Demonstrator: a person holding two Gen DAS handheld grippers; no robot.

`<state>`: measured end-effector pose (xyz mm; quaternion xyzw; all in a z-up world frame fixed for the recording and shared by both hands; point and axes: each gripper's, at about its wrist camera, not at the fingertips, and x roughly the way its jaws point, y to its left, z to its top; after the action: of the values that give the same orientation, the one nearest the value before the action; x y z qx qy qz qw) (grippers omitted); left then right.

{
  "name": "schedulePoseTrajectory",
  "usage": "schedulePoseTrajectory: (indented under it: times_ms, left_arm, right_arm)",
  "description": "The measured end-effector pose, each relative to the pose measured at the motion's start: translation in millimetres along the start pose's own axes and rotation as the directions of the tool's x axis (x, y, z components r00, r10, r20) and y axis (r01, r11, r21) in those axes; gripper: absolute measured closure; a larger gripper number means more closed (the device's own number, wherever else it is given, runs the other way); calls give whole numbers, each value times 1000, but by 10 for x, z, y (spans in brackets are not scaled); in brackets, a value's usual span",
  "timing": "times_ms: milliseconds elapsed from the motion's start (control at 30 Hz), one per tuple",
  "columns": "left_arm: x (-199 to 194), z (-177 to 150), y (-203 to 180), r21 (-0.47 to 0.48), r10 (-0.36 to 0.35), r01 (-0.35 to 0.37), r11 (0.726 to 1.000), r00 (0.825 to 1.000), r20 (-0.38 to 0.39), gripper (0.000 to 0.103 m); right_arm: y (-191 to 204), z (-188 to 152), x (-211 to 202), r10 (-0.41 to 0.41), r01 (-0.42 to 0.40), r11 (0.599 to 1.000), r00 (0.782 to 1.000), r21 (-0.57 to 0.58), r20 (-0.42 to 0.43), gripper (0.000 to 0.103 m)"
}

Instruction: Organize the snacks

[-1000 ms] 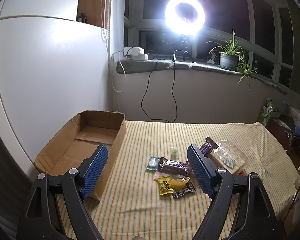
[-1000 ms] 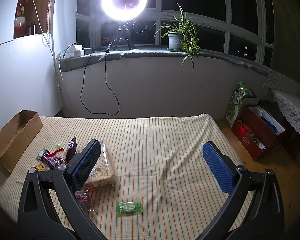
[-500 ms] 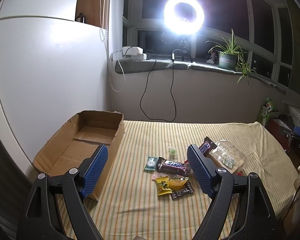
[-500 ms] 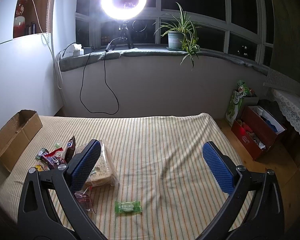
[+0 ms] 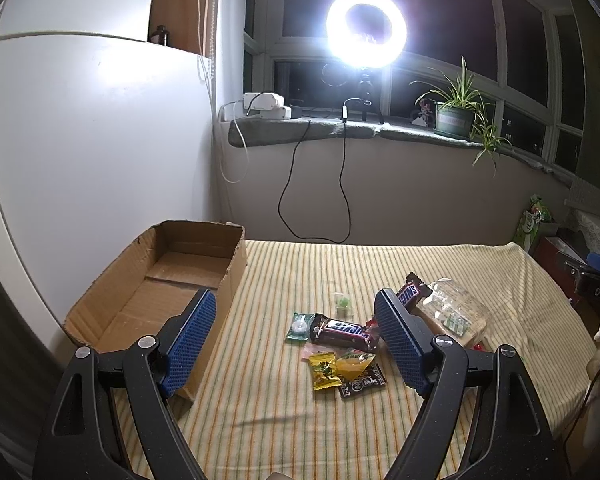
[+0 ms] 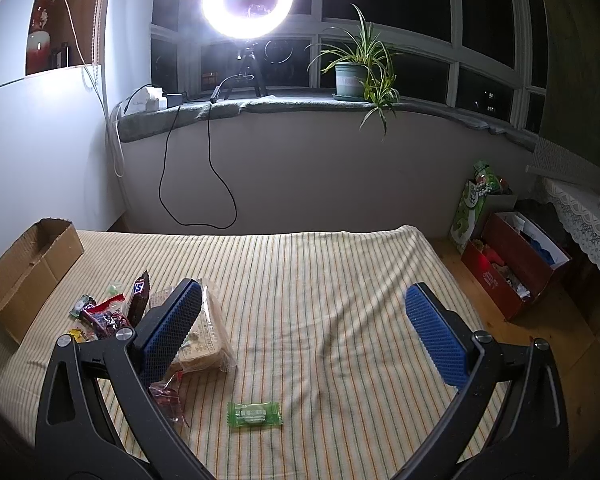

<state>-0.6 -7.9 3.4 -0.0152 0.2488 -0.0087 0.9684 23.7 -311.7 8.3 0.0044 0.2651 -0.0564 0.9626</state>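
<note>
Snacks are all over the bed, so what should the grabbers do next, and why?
Probably lower the open left gripper onto the Snickers bar lying between its fingers. The cardboard box beside it looks empty, nothing is held yet, and the open right gripper has only bare striped cloth ahead.

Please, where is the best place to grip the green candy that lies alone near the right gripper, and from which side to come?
Probably the middle of the green candy, from above. It lies flat on the striped cloth, long side across the view, its crimped ends thin. The open right gripper should close across the short width, over the thicker centre.
</note>
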Motion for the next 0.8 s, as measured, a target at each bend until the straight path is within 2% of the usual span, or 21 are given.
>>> schedulePoseTrajectory:
  times_ms: [600,800]
  left_arm:
    - [114,-38,-33,-1,-18,18,1000,999,-26,21]
    - [234,-78,-115,-4,-59,59,998,996,-65,22]
  right_arm:
    - [-25,-49,94,-2,2,1000,1000,1,-30,0]
    - [-33,-68,225,21,-22,1000,998,-3,-54,0]
